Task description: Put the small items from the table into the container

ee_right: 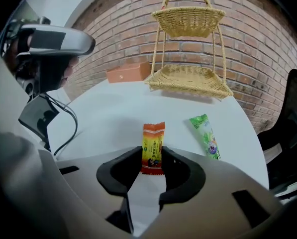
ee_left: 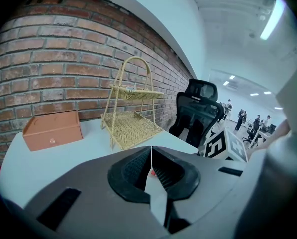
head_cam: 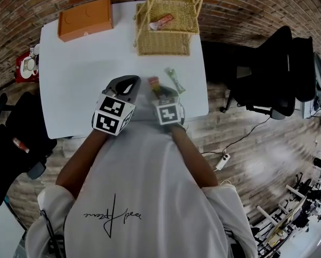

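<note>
A: How are the arms set?
B: The left forearm and right forearm angle inward from the person's sides and meet at the near edge of the table. The grippers end up side by side. The left gripper sits a little left of centre, its cube facing up. The right gripper is just beside it.
A: Same tilt on both?
B: No. The left gripper view looks out across the table at the brick wall, so that one leans down only gently. The right gripper view looks down onto the tabletop, so that one is pitched more steeply.
A: Jaws?
B: Left gripper: pressed together, nothing between them. Right gripper: spread, with the orange packet lying flat on the table between the tips. The tips stand right at its long edges. I cannot tell whether they squeeze it.
A: Where is that packet on the table?
B: Near the front edge, right of centre, well short of the basket. A green packet lies near it on the right, apart from it and untouched.
A: And the basket?
B: A two-tier wicker one at the far edge by the wall — a red packet already lies in it, in which tier I cannot tell. An orange box sits to its left, and a black chair stands off the table's right side
</note>
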The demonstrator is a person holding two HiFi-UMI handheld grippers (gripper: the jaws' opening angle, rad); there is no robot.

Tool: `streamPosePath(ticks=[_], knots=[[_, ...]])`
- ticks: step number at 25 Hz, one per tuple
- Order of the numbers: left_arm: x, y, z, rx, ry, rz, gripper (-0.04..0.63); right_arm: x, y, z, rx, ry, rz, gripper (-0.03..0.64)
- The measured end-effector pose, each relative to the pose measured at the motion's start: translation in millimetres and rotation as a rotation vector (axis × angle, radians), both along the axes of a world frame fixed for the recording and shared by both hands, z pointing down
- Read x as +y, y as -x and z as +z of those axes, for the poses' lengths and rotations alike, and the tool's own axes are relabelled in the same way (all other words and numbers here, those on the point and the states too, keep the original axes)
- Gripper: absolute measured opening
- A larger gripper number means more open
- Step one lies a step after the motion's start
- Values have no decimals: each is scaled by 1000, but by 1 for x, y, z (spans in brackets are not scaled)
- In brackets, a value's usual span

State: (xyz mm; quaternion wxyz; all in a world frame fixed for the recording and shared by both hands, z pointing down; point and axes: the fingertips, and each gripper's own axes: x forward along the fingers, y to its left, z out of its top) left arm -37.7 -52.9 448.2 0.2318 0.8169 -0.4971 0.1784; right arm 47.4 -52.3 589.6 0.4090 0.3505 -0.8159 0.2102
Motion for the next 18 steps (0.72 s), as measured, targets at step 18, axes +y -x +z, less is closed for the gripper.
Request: streamPosePath(ticks=[18], knots=[[0, -2, 1, -38, -19, 22, 11, -1, -5, -9, -98, 55, 48, 41]])
